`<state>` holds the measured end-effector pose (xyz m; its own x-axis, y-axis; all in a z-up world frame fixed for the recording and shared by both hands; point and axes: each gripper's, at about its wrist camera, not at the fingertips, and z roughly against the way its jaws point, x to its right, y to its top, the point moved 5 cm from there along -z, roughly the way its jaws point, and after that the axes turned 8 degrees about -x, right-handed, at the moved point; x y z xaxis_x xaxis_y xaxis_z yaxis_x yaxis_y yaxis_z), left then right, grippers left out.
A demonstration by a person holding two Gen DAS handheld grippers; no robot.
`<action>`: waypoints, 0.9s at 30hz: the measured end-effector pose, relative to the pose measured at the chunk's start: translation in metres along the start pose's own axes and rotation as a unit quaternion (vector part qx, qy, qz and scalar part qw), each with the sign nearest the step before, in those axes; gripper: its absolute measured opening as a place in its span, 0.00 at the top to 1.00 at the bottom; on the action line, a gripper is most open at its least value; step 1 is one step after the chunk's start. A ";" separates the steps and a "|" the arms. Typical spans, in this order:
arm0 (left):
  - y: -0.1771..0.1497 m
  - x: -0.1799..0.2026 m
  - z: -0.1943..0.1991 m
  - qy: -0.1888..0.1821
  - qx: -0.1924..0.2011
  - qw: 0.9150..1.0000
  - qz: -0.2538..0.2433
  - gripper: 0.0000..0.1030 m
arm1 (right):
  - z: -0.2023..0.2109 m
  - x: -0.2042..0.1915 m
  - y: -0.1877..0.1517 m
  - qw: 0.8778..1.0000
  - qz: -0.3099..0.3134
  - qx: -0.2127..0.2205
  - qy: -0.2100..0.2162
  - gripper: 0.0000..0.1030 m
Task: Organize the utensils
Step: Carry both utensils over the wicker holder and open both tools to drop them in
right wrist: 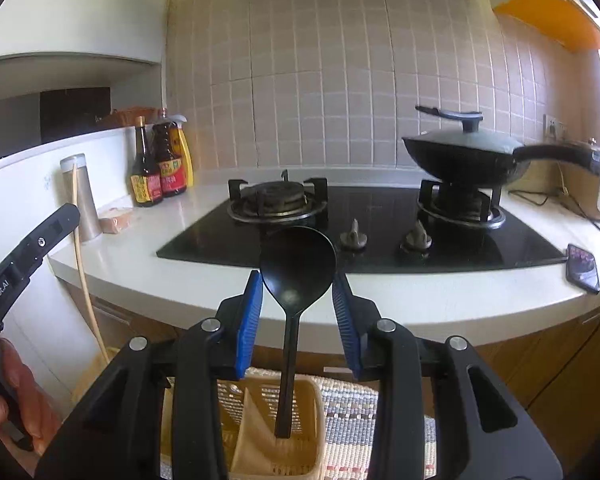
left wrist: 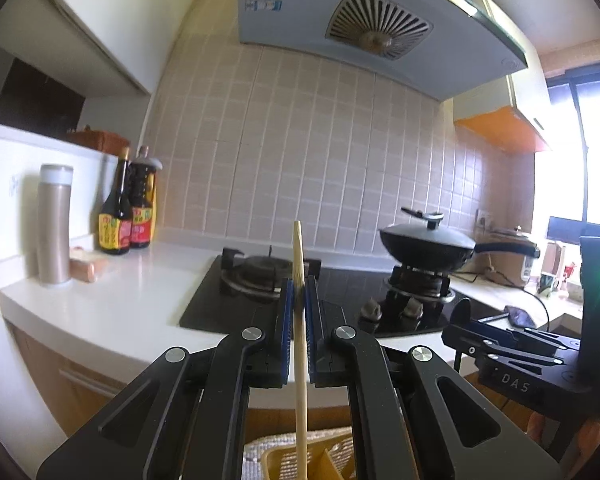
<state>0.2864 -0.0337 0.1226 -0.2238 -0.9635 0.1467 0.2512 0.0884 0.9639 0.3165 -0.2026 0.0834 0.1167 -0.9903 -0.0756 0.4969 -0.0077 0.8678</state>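
Note:
My left gripper (left wrist: 299, 300) is shut on a wooden chopstick (left wrist: 300, 344), held upright with its lower end over a yellow utensil basket (left wrist: 284, 460). My right gripper (right wrist: 298, 304) is open, its blue pads either side of a black spoon (right wrist: 296, 268) without touching it. The spoon stands upright with its handle in a compartment of the yellow basket (right wrist: 276, 420). The left gripper (right wrist: 20, 264) and the chopstick (right wrist: 82, 264) show at the left of the right wrist view. The right gripper body (left wrist: 540, 352) shows at the right of the left wrist view.
The basket sits on a woven mat (right wrist: 356, 412). Behind are a white counter (right wrist: 420, 300), a black gas hob (right wrist: 380, 224), a lidded wok (right wrist: 464, 156), sauce bottles (right wrist: 156, 164), a tall flask (right wrist: 80, 196), and a phone (right wrist: 582, 266) near the counter edge.

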 end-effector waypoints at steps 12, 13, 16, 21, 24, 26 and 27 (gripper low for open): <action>-0.025 -0.002 0.011 -0.025 -0.034 0.999 0.001 0.83 | 0.013 0.002 -0.032 0.999 -0.003 -0.030 0.029 0.45; -0.026 -0.001 0.015 -0.027 -0.038 0.999 0.001 0.80 | 0.016 0.002 -0.034 0.999 -0.005 -0.034 0.034 0.45; -0.026 -0.002 0.030 -0.042 -0.057 0.998 0.006 0.78 | 0.029 0.006 -0.039 0.997 -0.023 -0.051 0.048 0.45; -0.016 -0.003 0.061 -0.075 -0.080 0.994 0.020 0.67 | 0.059 0.007 -0.040 0.997 -0.027 -0.070 0.032 0.45; -0.010 -0.001 0.078 -0.093 -0.107 0.990 0.023 0.63 | 0.075 0.007 -0.041 0.995 -0.032 -0.089 0.027 0.45; -0.010 0.001 0.089 -0.106 -0.132 0.985 0.024 0.62 | 0.087 0.007 -0.045 0.993 -0.039 -0.112 0.029 0.45; -0.012 0.001 0.093 -0.110 -0.146 0.983 0.025 0.61 | 0.094 0.008 -0.048 0.991 -0.045 -0.126 0.031 0.45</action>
<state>0.1954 -0.0119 0.1323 -0.3938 -0.8793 0.2678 0.5193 0.0275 0.8541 0.2132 -0.2232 0.0872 0.1111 -0.9765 -0.1847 0.7053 -0.0535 0.7069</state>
